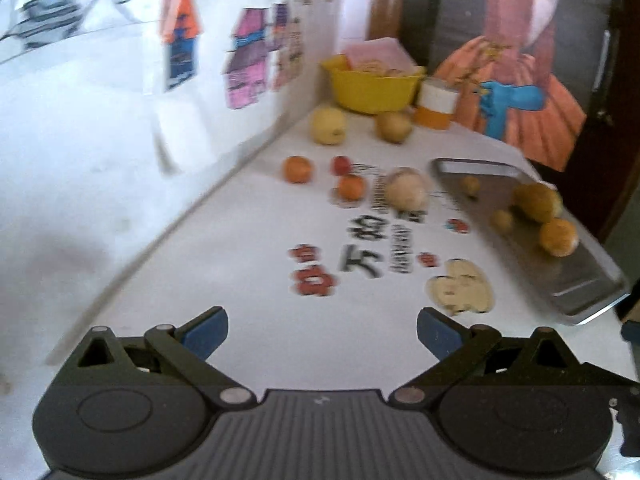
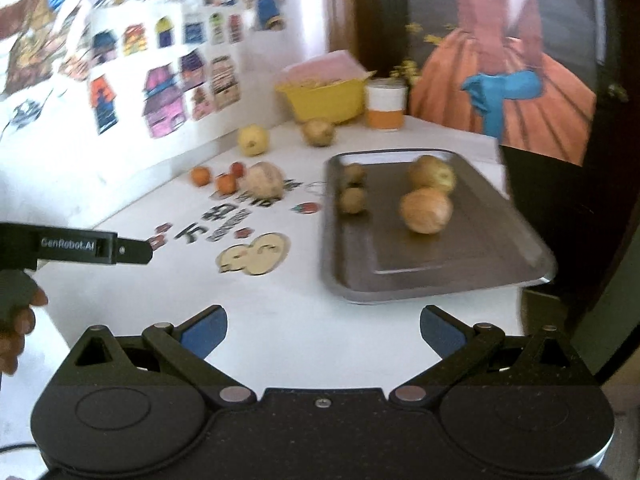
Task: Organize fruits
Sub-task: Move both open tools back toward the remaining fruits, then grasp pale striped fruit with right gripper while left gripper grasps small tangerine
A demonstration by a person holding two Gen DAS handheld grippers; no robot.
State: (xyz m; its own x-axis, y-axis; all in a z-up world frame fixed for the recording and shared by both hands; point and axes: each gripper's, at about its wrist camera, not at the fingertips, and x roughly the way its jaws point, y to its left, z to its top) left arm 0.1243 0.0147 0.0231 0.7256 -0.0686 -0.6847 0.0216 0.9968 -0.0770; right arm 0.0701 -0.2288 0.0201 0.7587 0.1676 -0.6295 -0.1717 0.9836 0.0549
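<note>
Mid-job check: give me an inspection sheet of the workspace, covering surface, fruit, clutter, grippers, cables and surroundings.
Surface: white table with printed characters and cartoon stickers.
Job's things: metal tray holds four fruits, two large, two small. Six fruits loose on the table: yellow apple, brown fruit, pale round fruit, two oranges, small red fruit.
Clutter: yellow bowl with contents, orange-and-white can.
Grippers: left gripper open, empty; right gripper open, empty.
Cables: thin one at the bottom left edge of the right view.
Surroundings: wall with house drawings, poster of an orange dress.
</note>
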